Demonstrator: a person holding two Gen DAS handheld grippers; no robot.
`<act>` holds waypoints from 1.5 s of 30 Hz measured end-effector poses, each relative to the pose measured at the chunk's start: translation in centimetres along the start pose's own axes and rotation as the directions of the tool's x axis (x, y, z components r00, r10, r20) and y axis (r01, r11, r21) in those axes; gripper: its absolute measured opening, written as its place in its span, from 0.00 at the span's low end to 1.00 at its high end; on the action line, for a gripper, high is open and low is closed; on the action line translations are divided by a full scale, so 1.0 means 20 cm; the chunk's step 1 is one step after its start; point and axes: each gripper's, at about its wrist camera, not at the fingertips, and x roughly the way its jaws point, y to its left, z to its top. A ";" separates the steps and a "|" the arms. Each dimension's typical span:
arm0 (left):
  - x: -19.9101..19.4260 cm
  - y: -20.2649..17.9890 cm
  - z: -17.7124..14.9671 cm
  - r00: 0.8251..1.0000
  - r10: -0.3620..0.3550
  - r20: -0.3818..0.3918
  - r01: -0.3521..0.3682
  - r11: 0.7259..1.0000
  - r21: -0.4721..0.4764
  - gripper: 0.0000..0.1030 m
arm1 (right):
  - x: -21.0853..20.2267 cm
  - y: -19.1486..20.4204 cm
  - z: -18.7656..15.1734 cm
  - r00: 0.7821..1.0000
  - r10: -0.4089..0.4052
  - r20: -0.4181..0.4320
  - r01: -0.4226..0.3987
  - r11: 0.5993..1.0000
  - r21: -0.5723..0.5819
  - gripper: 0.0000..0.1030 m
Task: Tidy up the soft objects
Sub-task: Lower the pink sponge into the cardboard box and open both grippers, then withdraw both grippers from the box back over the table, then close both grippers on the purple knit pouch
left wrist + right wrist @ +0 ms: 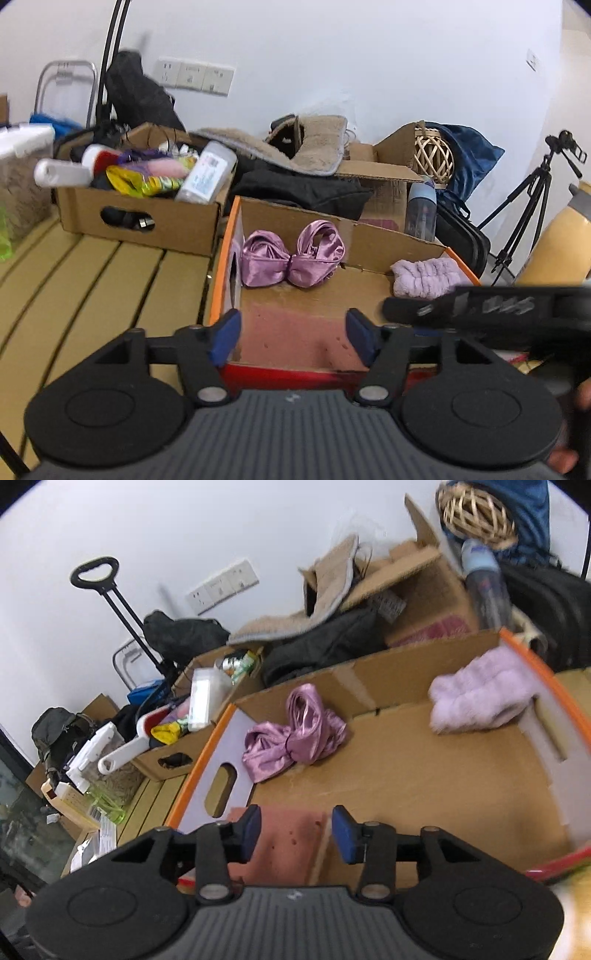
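1. Left gripper (293, 338): jaws apart, nothing between them, over the near end of the orange-rimmed box (221, 258).
2. Right gripper (295, 832): jaws apart, empty, over the same box (207, 746); seen from the left wrist at 3 o'clock.
3. Pink sheet (291, 328) flat on the box floor, under both grippers.
4. Satin bow (291, 258) at 12 o'clock, against the far wall.
5. Fuzzy lilac cloth (424, 278) at 2 o'clock, in the far right corner.
6. Cluttered carton (136, 218) at 10 o'clock, outside the box.
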 end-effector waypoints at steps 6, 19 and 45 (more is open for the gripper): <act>-0.28 -0.12 -0.04 0.994 -0.004 0.105 -0.006 0.995 0.095 0.78 | -0.46 0.00 -0.02 0.989 -0.055 0.139 0.070 0.992 -0.106 0.64; -0.95 -0.12 -0.54 0.960 -0.018 0.278 -0.012 0.994 0.106 0.96 | -1.27 -0.07 -0.80 0.909 -0.110 0.401 0.266 0.896 -0.356 0.91; -0.90 0.05 -0.62 0.979 0.091 0.180 -0.093 0.996 0.003 0.91 | -1.03 0.02 -1.08 0.957 -0.020 0.291 0.114 0.944 -0.308 0.73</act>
